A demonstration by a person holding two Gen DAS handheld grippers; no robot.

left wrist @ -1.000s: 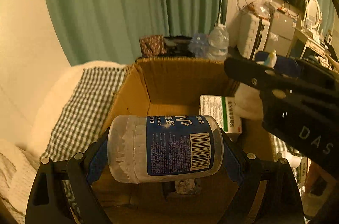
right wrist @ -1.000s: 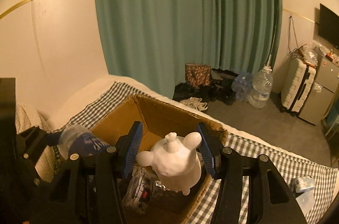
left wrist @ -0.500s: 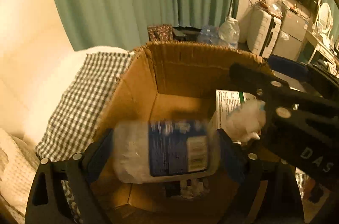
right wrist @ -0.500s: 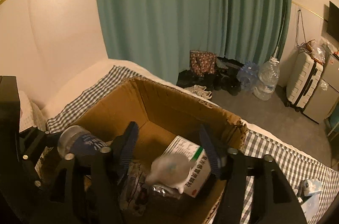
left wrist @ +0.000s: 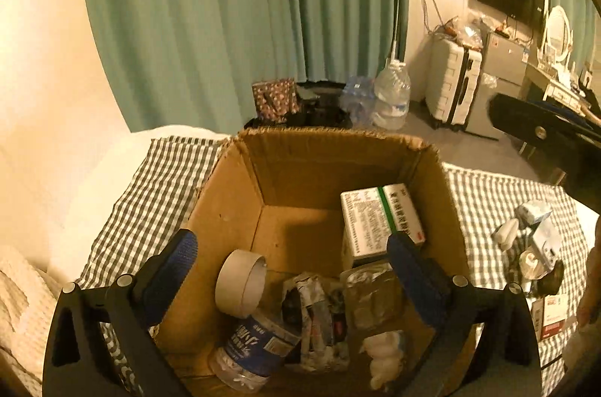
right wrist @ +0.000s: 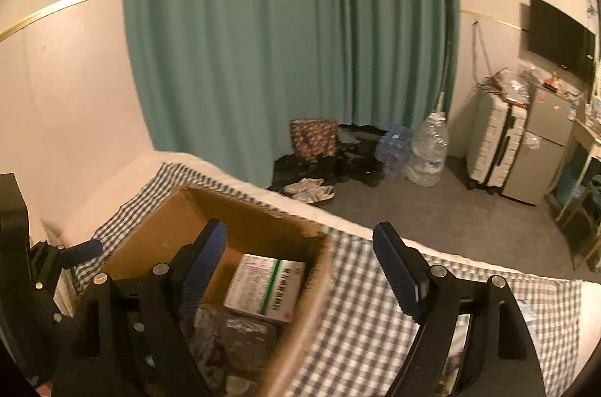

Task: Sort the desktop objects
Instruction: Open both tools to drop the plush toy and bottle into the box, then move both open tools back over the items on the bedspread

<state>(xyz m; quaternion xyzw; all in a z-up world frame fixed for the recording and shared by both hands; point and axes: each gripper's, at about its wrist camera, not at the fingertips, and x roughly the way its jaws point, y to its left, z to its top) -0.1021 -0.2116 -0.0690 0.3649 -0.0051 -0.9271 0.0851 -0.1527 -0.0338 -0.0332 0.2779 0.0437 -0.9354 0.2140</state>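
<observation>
Blue-label bottle (left wrist: 251, 344) now in box (left wrist: 225, 216).

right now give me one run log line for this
left gripper: open, empty | right gripper: open, empty | bottle: in box

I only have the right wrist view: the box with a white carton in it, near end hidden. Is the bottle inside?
Observer: Yes. The bottle lies on its side at the near end of the box, just below a tape roll.
Operator: And the white figure?
Observer: Also inside, in the near right corner, beside some crumpled packets.
Operator: Anything left outside to sort?
Observer: Yes. A cluster of small items sits on the checked cloth to the right of the box; they are too small to name.
</observation>
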